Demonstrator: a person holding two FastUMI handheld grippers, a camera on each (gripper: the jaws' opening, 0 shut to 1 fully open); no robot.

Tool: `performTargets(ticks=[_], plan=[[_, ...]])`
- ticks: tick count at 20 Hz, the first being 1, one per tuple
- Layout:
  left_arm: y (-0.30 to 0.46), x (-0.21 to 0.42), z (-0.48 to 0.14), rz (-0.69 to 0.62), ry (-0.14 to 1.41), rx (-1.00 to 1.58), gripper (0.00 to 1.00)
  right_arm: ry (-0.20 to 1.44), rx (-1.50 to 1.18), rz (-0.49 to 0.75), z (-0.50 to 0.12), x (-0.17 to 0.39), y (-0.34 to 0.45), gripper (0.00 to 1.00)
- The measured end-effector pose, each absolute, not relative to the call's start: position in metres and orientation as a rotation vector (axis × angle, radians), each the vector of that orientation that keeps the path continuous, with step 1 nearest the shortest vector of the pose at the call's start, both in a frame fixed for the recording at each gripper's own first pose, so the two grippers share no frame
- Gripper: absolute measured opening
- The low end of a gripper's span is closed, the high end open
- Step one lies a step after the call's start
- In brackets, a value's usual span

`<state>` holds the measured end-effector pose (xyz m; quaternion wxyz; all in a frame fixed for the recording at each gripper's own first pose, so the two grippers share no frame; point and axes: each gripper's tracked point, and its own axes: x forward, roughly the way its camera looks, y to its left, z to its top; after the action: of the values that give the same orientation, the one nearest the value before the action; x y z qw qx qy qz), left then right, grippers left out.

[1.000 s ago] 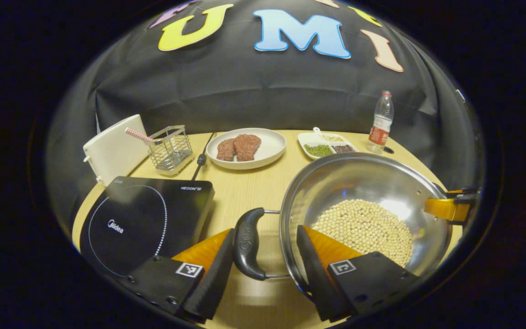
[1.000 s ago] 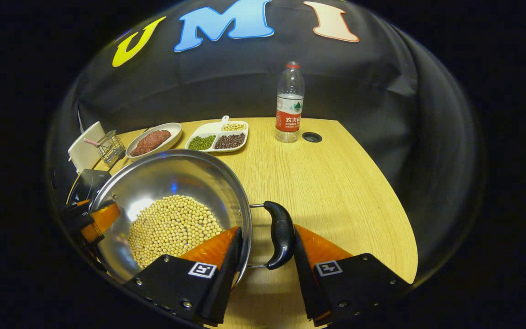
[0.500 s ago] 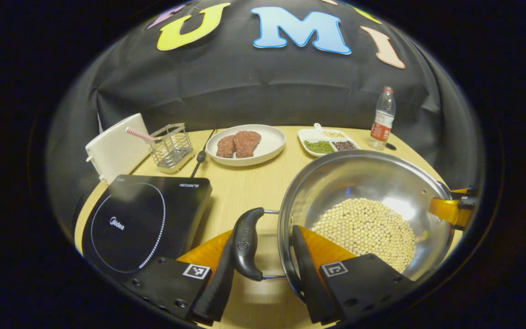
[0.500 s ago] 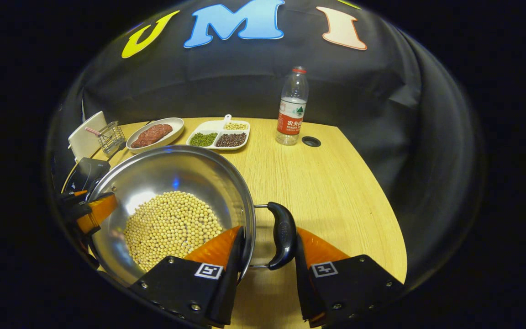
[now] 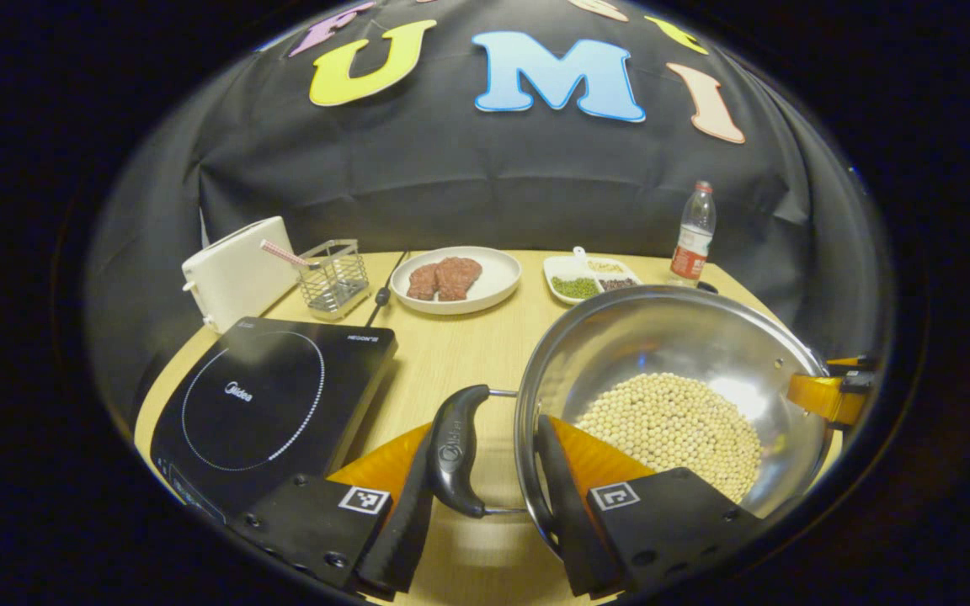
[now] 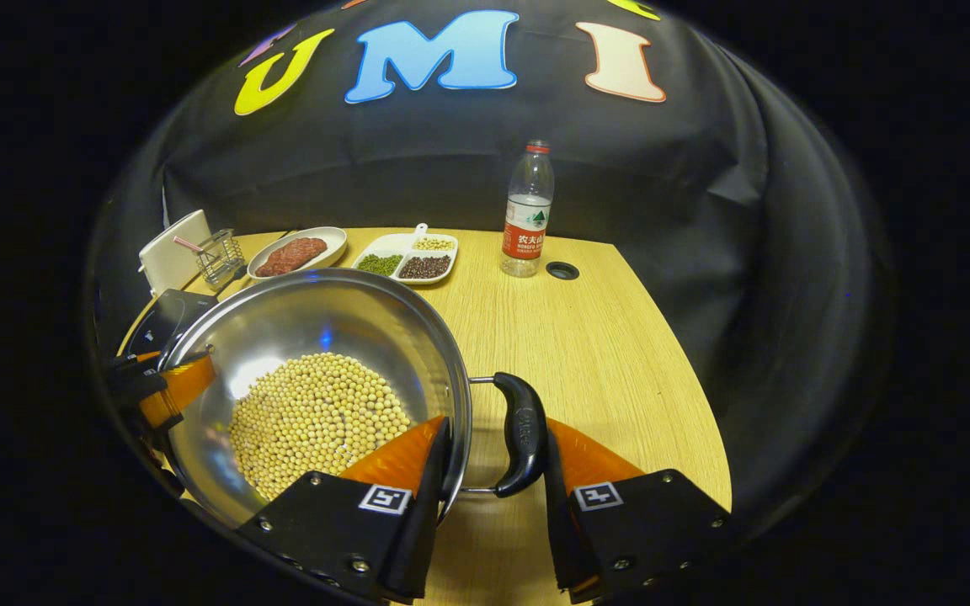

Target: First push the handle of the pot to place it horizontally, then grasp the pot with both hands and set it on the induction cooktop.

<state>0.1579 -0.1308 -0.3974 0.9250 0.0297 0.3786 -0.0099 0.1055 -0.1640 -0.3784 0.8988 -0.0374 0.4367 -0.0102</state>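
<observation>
Left gripper view: my left gripper point(image 5: 485, 497) clamps the pot point(image 5: 670, 353) handle and rim.
Right gripper point(image 6: 489, 492): clamped likewise.
Risk: uneven lift tips soybeans point(image 6: 317, 421) out before the cooktop point(image 5: 266, 396).

The brand "Midea" is printed in white inside the dotted ring on the induction cooktop point(image 5: 270, 400), at the table's left edge. Square black-and-white marker codes are carried on the fingers point(image 5: 365, 499) of both grippers. Nothing else can be read.
</observation>
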Motion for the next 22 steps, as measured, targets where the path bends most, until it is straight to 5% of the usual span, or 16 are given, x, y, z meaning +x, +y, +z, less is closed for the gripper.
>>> performTargets(ticks=[9, 22], plan=[[-0.096, 0.130, -0.349, 0.014, 0.701, 0.062, 0.71, 0.873, -0.060, 0.009, -0.346, 0.083, -0.131, 0.55], [0.028, 0.143, -0.339, -0.074, 0.685, 0.070, 0.68, 0.870, -0.016, -0.101, -0.332, 0.060, -0.011, 0.56]])
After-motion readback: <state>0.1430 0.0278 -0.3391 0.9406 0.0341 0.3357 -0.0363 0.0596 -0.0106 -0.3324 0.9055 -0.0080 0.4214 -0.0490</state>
